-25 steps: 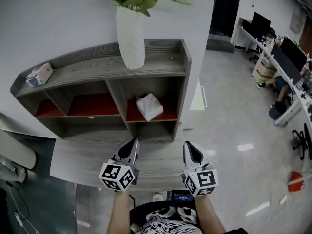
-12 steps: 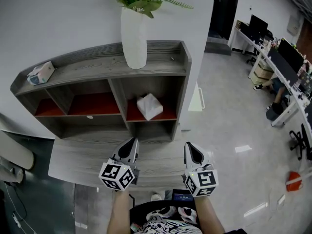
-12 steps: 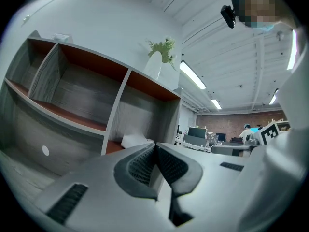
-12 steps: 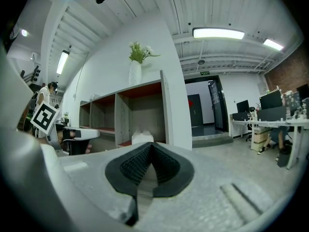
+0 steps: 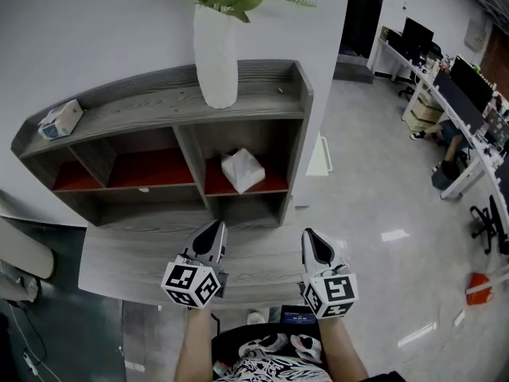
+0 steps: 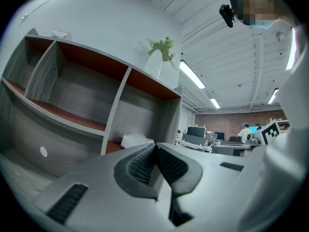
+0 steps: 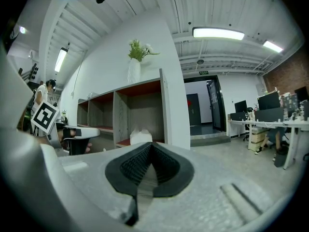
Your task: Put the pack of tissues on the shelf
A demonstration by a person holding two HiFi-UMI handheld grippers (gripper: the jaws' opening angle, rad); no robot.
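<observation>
Left tool [image 5: 214, 231] and right tool [image 5: 312, 241] closed, empty; pack of tissues [image 5: 242, 170] in right compartment of shelf [image 5: 159, 106]

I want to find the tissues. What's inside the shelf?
A white tissue pack lies in the right red cubby. The lower cubbies are mostly hidden from above.

Your left claw [image 5: 212, 231] and right claw [image 5: 312, 239] hovered over the worktop [image 5: 131, 255]; the pack of tissues [image 5: 242, 170] sat inside the shelf [image 5: 151, 106].
</observation>
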